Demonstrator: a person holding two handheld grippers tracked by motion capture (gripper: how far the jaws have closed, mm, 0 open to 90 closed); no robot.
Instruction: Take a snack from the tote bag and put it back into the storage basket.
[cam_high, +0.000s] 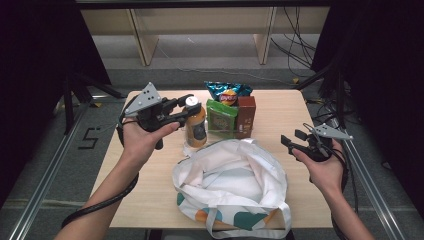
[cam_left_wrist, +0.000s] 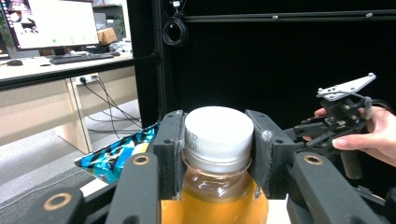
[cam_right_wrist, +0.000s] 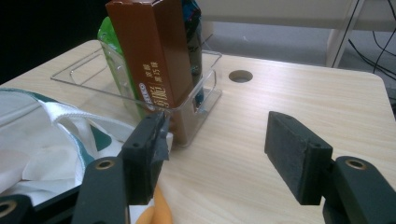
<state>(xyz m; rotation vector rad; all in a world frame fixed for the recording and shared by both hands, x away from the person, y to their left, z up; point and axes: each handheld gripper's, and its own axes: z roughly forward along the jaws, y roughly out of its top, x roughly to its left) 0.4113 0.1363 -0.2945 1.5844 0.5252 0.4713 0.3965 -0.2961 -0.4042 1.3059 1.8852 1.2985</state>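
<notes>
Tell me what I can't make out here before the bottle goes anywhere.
- Bottle: left gripper view, body cut off by the bottom edge and the left hand-held gripper clamped on its cap; label too small in the high view.
- Tote bag: high view, its folds hide the inside.
- Chip bag: high view, lower part behind the green pouch.
- Brown box: right gripper view, print too small.

"5" marks the floor (leftward).

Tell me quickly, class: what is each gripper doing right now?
Left gripper: closed on the cap of the orange drink bottle.
Right gripper: open, holding nothing.
</notes>
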